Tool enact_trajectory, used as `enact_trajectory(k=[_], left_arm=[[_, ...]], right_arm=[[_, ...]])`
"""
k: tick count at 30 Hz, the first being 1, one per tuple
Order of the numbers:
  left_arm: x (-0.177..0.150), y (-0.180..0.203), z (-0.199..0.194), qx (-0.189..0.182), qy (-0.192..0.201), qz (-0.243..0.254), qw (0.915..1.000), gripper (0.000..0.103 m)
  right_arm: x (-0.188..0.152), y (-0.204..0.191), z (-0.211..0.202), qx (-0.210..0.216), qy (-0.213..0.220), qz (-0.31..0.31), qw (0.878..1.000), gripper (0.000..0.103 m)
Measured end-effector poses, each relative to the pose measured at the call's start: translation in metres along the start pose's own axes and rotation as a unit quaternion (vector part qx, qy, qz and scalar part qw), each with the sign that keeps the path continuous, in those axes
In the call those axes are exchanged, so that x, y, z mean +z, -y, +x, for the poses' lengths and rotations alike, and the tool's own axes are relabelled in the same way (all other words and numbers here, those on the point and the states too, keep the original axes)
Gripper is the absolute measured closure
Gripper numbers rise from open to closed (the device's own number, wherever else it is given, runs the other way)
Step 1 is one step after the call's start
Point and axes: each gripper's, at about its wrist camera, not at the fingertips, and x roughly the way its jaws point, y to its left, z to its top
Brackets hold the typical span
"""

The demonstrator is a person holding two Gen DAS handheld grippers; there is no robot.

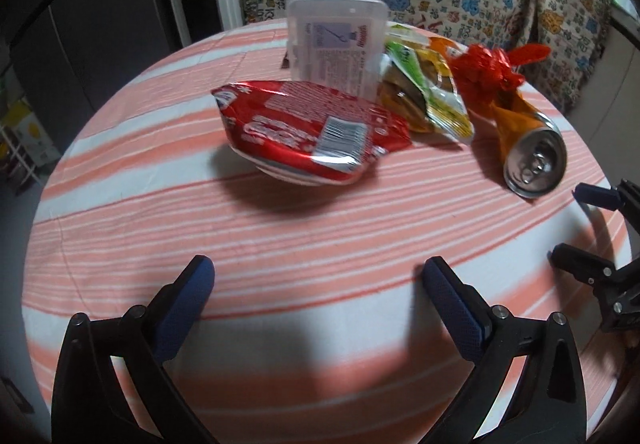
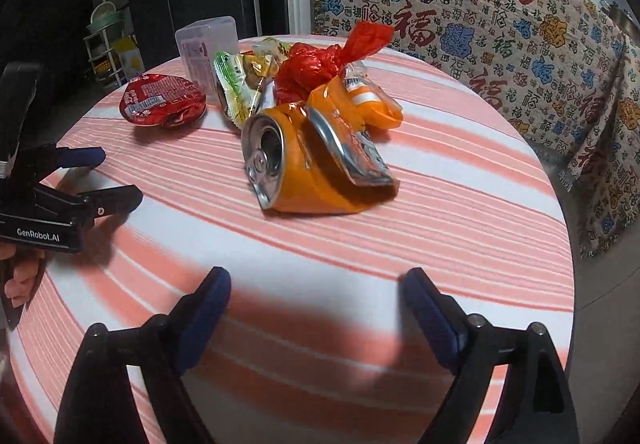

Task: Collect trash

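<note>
- The left gripper (image 1: 318, 276) stood wide open over the striped tablecloth (image 1: 280, 224), holding nothing; both blue pads (image 1: 188, 308) hung short of the trash.
- The right gripper (image 2: 316, 284) was likewise spread wide and empty, on the near side of the crushed orange can (image 2: 316, 168).
- The trash lay clustered around that can: the red plastic bag (image 2: 320, 64) just behind it, the green snack wrapper (image 2: 236, 88) behind and to its left, and the red foil-lidded bowl (image 2: 162, 104) well to its left.
- The clear plastic box (image 2: 206, 52) stood upright behind the wrapper, farther from the can.
- Only the left wrist view showed the box's printed label (image 1: 340, 52), and the bowl (image 1: 312, 132) large, with its barcode.
- Only the right wrist view showed the can's dented side and an orange packet (image 2: 372, 102) lying just behind the can.
- The right wrist view also caught the left gripper from the side, at the can's far left, with the person's fingers (image 2: 20, 280) behind it.
- A patterned throw (image 2: 500, 24) hung behind the table.
</note>
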Motion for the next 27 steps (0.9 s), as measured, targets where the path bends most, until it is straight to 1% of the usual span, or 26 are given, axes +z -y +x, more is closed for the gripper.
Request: enact_trajectory(k=[4, 13, 20, 25, 26, 27], left_arm=[[0.004, -0.011, 0.004, 0.003, 0.000, -0.009, 1.0000, 0.000], [0.016, -0.014, 0.011, 0.003, 0.000, -0.005, 1.0000, 0.000], [0.017, -0.011, 0.013, 0.000, 0.000, -0.002, 1.0000, 0.000], [0.023, -0.013, 0.015, -0.015, -0.001, 0.012, 0.9998, 0.000], [0.024, -0.015, 0.014, -0.025, 0.001, 0.014, 0.9996, 0.000], [0.023, -0.017, 0.012, -0.044, 0.008, 0.011, 0.9990, 0.000]], right_arm=[[0.010, 0.003, 0.010, 0.003, -0.010, -0.001, 1.000, 0.000], [0.021, 0.007, 0.019, 0.004, -0.010, -0.004, 1.000, 0.000], [0.028, 0.008, 0.026, 0.007, -0.010, -0.009, 1.000, 0.000], [0.038, 0.009, 0.033, 0.011, -0.009, -0.013, 1.000, 0.000], [0.039, 0.009, 0.034, 0.012, -0.009, -0.014, 1.000, 0.000], [0.040, 0.009, 0.036, 0.013, -0.009, -0.015, 1.000, 0.000]])
